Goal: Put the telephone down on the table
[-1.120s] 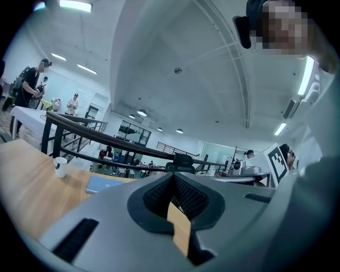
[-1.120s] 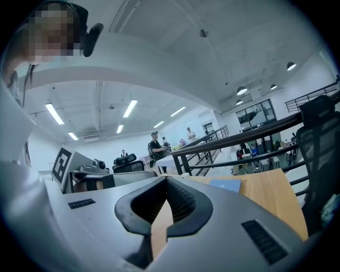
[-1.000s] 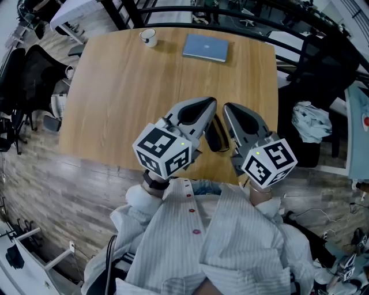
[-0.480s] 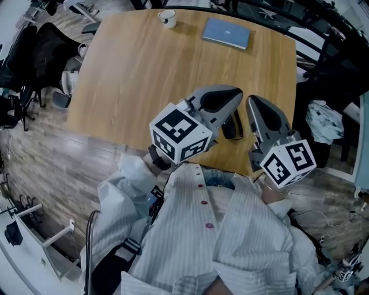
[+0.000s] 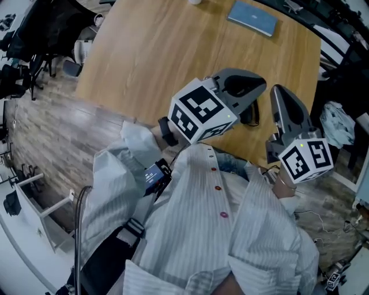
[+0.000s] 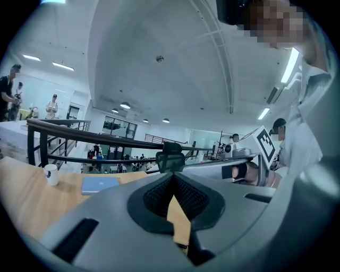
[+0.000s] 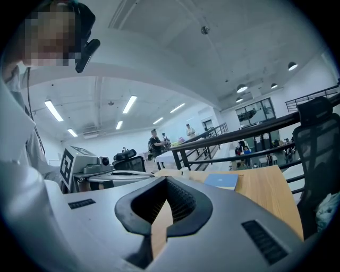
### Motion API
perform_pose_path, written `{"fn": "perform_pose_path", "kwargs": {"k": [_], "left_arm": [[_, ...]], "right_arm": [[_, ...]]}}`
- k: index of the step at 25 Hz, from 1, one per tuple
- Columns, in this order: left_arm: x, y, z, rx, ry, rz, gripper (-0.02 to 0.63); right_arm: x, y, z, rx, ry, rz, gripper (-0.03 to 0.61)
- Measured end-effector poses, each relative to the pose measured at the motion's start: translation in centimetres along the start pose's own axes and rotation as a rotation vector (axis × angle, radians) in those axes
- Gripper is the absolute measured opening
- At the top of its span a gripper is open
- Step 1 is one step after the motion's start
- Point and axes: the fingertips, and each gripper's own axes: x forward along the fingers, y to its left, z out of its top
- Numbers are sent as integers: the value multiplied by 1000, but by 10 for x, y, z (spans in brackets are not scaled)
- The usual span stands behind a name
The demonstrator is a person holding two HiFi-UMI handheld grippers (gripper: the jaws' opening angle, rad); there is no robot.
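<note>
we look steeply down on a light wooden tabletop (image 5: pixel 155 52) from above the person's chest, where a pale striped shirt (image 5: pixel 230 230) fills the lower half of the head view. both grippers reach out over the near edge of the tabletop, side by side and just apart.

the left gripper (image 5: pixel 263 87) points to the right and away from the person, its marker cube close to the shirt. in the left gripper view its jaws are closed, tips together, with nothing gripped; only the wood of the tabletop shows through the small gap behind the tips.

the right gripper (image 5: pixel 277 90) points away from the person, near the right edge of the tabletop. in the right gripper view its jaws are likewise closed tip to tip and empty.

the telephone (image 5: pixel 249 116), a dark handset, lies on the tabletop between the two grippers, close to the near edge and partly hidden under the left gripper. neither pair of jaws holds it.

a blue book (image 5: pixel 252 17) lies flat at the far side of the tabletop, well apart from the grippers. the left gripper view also shows a white cup (image 6: pixel 51 173) standing left of that book. to the left of the tabletop we see a wooden floor (image 5: pixel 57 132).
</note>
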Motion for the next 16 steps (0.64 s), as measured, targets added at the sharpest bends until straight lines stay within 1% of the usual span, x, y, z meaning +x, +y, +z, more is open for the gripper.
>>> {"fn": "perform_pose_path", "kwargs": {"k": [9, 16], "left_arm": [[-3, -1, -9, -15, 23, 1, 11], [-4, -4, -18, 1, 40, -35, 11]], "right_arm": [[-1, 0, -5, -1, 12, -7, 34], [3, 1, -12, 0, 5, -29, 34]]}}
